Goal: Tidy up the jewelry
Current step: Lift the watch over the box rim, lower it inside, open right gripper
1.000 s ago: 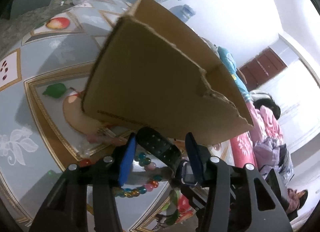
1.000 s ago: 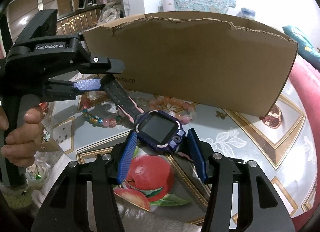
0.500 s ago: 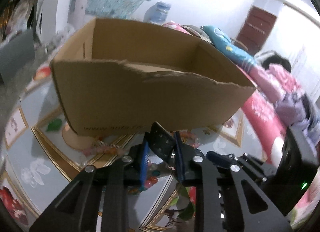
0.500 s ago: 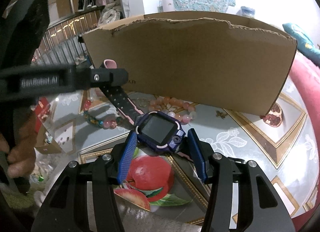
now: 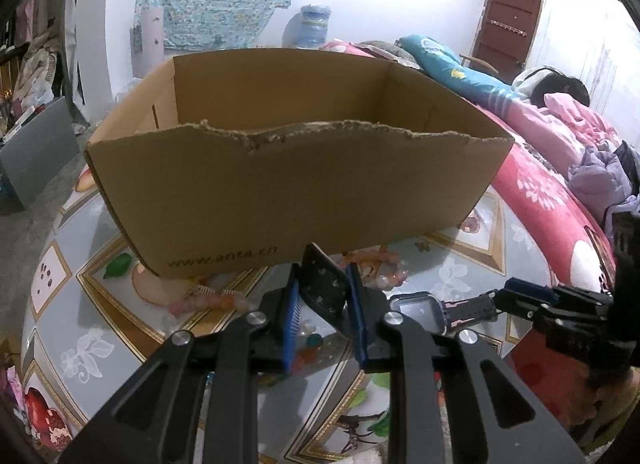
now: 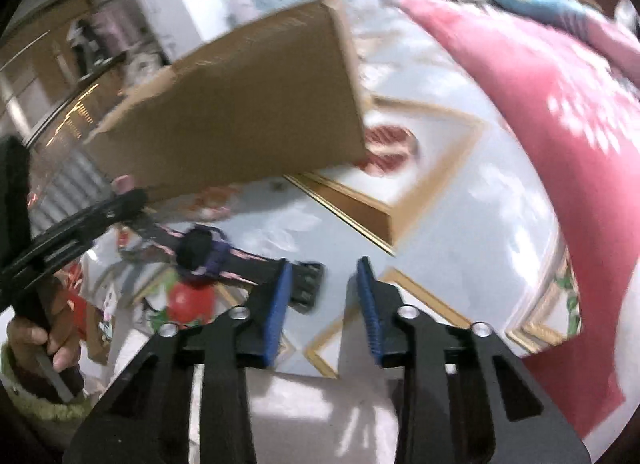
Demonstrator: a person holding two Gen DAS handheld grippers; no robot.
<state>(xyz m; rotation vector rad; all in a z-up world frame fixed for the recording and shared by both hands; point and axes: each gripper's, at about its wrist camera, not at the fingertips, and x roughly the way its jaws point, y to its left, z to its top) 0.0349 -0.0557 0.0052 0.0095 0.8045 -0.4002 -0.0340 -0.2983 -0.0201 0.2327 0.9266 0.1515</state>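
Observation:
A dark purple smartwatch (image 5: 420, 310) with a black strap is lifted off the table, in front of an open cardboard box (image 5: 296, 199). My left gripper (image 5: 322, 316) is shut on one end of the strap (image 5: 320, 284). In the right wrist view the watch (image 6: 200, 252) hangs to the left, its other strap end (image 6: 306, 284) beside my left finger. My right gripper (image 6: 324, 296) is open and holds nothing. Bead bracelets (image 5: 376, 268) lie on the table by the box.
The patterned table (image 5: 452, 276) bears the box at its middle. A bed with pink bedding (image 5: 540, 167) runs along the right side. More beads (image 5: 208, 300) lie left of my left gripper. The right wrist view is blurred.
My left gripper closed on the watch strap and turned to face the box squarely. My right gripper swung to the right, off the watch face; the watch now sits left of its fingers.

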